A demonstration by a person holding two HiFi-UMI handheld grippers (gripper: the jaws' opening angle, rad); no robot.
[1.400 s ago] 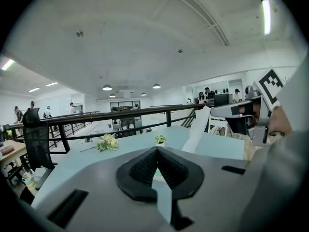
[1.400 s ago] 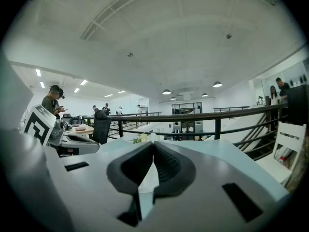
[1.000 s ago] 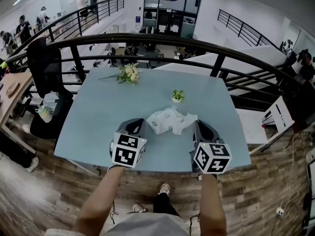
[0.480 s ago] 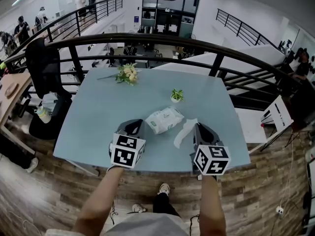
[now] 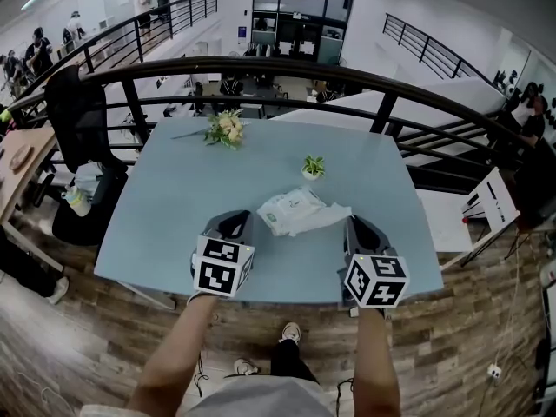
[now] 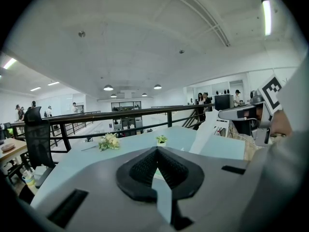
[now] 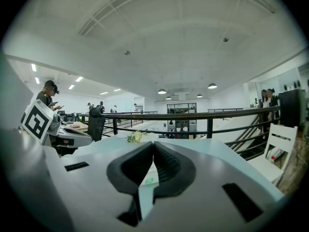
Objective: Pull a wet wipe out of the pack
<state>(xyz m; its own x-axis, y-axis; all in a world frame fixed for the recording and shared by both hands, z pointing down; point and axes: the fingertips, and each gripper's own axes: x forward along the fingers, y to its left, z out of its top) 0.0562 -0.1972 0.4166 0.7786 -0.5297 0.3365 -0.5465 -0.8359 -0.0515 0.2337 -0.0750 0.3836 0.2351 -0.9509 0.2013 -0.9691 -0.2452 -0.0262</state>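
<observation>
We find the right gripper [image 5: 351,221] with its jaws closed tight on one end of the wet wipe [image 5: 323,216]. The left gripper view confirms this, showing the white sheet running up off the table [image 5: 174,198] to that gripper's tip. The pack [image 5: 282,208] lies ahead of both grippers and between them, just in front of the left gripper [image 5: 242,219]. The left gripper's jaws meet at the tips, but we cannot tell whether they pinch the pack's near edge or only rest against it.

A second ago the wipe lay bunched against the side of the pack nearest the right gripper. Half a second ago it trailed as a loose strip just inward of that gripper. It is now drawn out in a flatter band from the pack's top to the right gripper's tip. The pack has barely shifted.

In our judgement most of the wipe is out. Whether its far end is free of the opening or merely draped over the pack is not visible. A further draw away from the pack, with the pack held still, should settle it.
</observation>
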